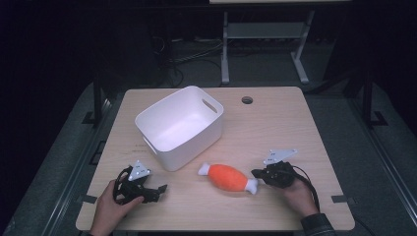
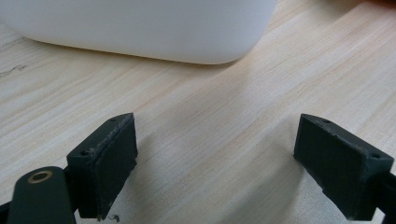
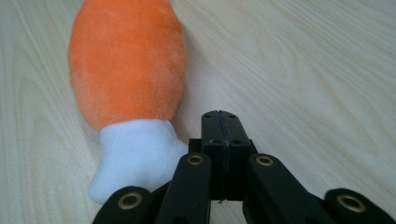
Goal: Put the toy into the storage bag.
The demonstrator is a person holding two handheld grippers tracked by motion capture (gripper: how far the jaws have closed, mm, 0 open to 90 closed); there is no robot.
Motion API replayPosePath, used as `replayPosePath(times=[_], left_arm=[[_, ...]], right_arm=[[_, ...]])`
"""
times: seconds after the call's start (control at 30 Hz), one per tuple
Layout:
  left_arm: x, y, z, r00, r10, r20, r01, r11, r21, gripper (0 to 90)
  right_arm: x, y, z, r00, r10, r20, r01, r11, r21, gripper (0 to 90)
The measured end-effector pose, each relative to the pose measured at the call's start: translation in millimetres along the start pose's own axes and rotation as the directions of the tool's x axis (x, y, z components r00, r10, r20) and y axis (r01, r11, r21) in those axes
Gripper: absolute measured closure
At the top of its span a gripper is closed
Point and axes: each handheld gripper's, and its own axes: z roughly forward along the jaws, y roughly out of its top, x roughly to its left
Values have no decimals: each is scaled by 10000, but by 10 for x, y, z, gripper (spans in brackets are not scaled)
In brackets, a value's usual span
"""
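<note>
An orange plush drumstick [image 1: 227, 177] with white ends lies on the wooden table [image 1: 275, 128], in front of the white bin [image 1: 179, 126]. My right gripper [image 1: 256, 173] is just right of the toy's white near end, its jaws shut together with nothing between them. In the right gripper view the shut right gripper [image 3: 220, 122] sits beside the plush drumstick [image 3: 127, 65], close to its white tip, apart from the orange body. My left gripper [image 1: 162, 188] rests at the front left, open. In the left gripper view the left gripper [image 2: 215, 154] frames bare wood, with the white bin [image 2: 140, 28] ahead.
The bin stands empty at the table's middle left, with handle slots in its walls. A round cable hole [image 1: 247, 100] lies near the far edge. A metal table frame [image 1: 265, 39] stands on the dark floor beyond the table. A hand holds each gripper near the front edge.
</note>
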Motion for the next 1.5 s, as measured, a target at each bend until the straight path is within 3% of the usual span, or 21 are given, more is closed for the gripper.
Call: replayPosePath(times=[0.7, 1.0, 1.1, 1.3, 1.5], left_arm=[[0, 0, 0, 10000, 1, 0, -1, 10000, 1, 126], [0, 0, 0, 10000, 1, 1, -1, 10000, 2, 126], [0, 0, 0, 10000, 2, 0, -2, 10000, 1, 125], [0, 0, 0, 10000, 2, 1, -2, 10000, 2, 125], [0, 0, 0, 10000, 1, 1, -1, 10000, 2, 126]], right_arm=[[195, -40, -59, 9997, 148, -212, -148, 9999, -22, 888], [172, 12, -136, 9979, 630, 134, -629, 9980, -32, 522], [174, 37, -149, 9971, 755, 101, -757, 9969, 197, 410], [192, 137, -140, 9938, 1110, 3, -1109, 9927, 472, 256], [218, 244, -129, 9953, 946, 197, -957, 9936, 594, 172]])
